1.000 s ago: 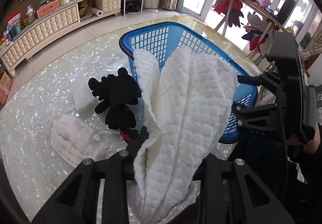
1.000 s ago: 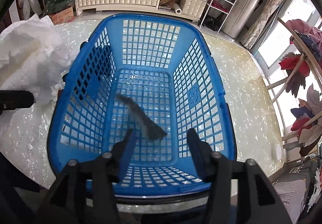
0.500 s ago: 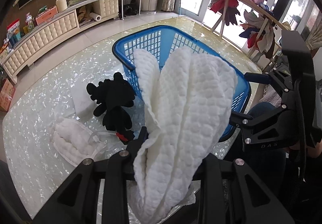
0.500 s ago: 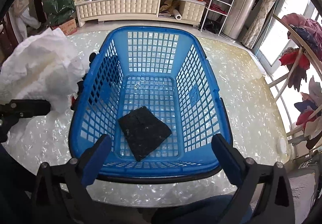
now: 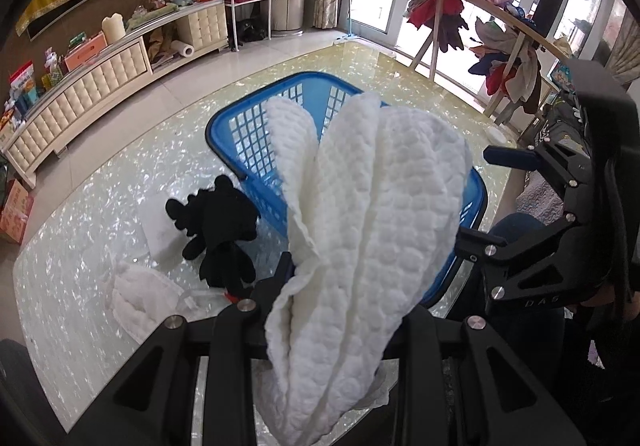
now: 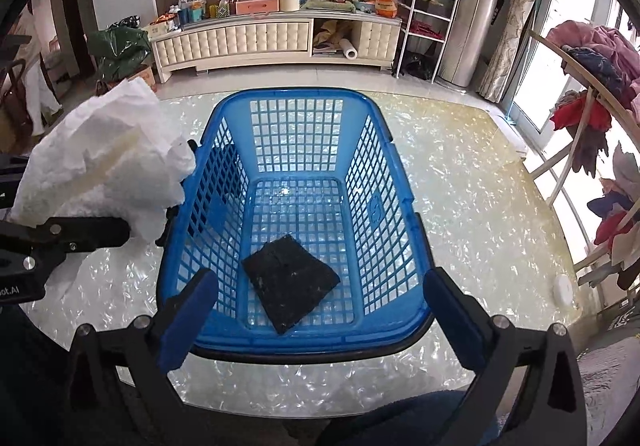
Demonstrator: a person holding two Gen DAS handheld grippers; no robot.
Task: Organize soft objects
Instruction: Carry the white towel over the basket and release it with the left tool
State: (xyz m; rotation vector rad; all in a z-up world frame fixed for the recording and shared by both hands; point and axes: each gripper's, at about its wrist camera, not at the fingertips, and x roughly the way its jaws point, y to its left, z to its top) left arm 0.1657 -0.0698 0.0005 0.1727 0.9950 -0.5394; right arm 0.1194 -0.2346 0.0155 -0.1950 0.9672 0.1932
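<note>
Basket (image 6: 384, 181); gripper lettering "DAS" (image 5: 536, 302)

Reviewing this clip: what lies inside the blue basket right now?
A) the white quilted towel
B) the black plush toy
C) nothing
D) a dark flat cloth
D: the right wrist view shows a dark flat cloth lying on the floor of the blue basket, with nothing else inside.
</note>
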